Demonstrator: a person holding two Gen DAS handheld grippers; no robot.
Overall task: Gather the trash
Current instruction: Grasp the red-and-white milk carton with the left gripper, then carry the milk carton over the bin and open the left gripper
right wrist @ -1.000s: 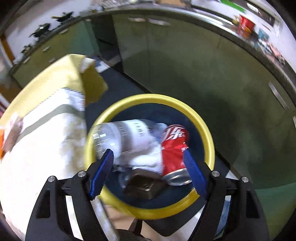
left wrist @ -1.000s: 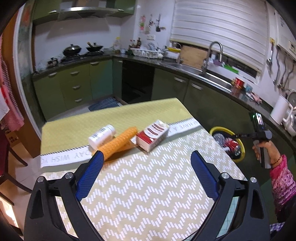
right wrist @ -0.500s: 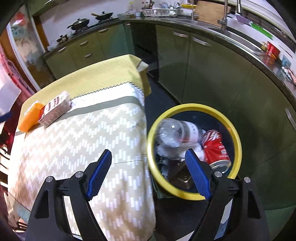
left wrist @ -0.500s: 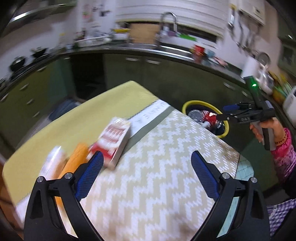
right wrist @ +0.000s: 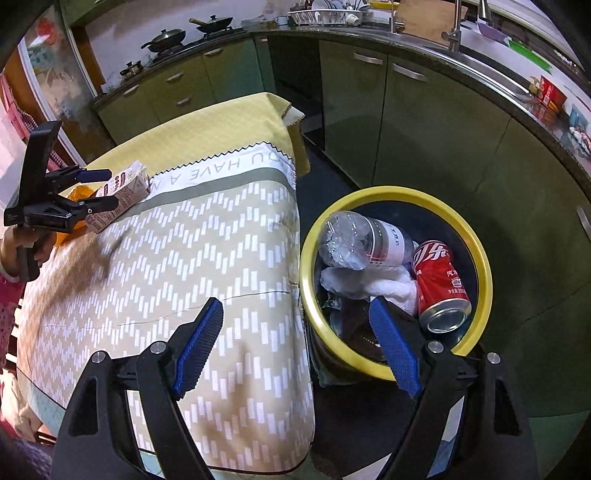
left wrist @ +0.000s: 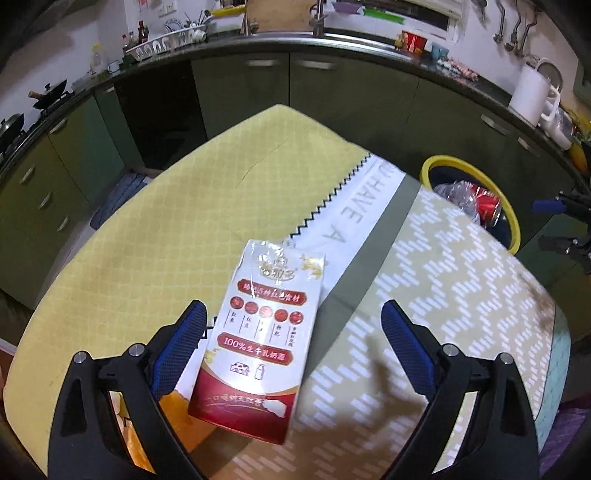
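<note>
Red-and-white milk carton (left wrist: pixel 260 339) sitting between spread left tongs (left wrist: pixel 293 352) on the desk (left wrist: pixel 461 295), right tongs (right wrist: pixel 295 345) hanging spread too, one can (right wrist: pixel 439 288), one bottle (right wrist: pixel 364 240) lying in the yellow bin (right wrist: pixel 476 240)

I'm working in a home kitchen. Dark green cabinet doors with metal handles (right wrist: pixel 408 72) curve under a dark countertop (left wrist: pixel 369 38) from my nine o'clock round to three. Black lidded woks (right wrist: pixel 168 37) sit on a stove at eleven o'clock, a white dish rack full of crockery (right wrist: pixel 325 14) and a steel sink tap (right wrist: pixel 452 26) at one. Ladles hang on the wall (left wrist: pixel 511 26) above a white plastic jug (left wrist: pixel 532 96).
</note>
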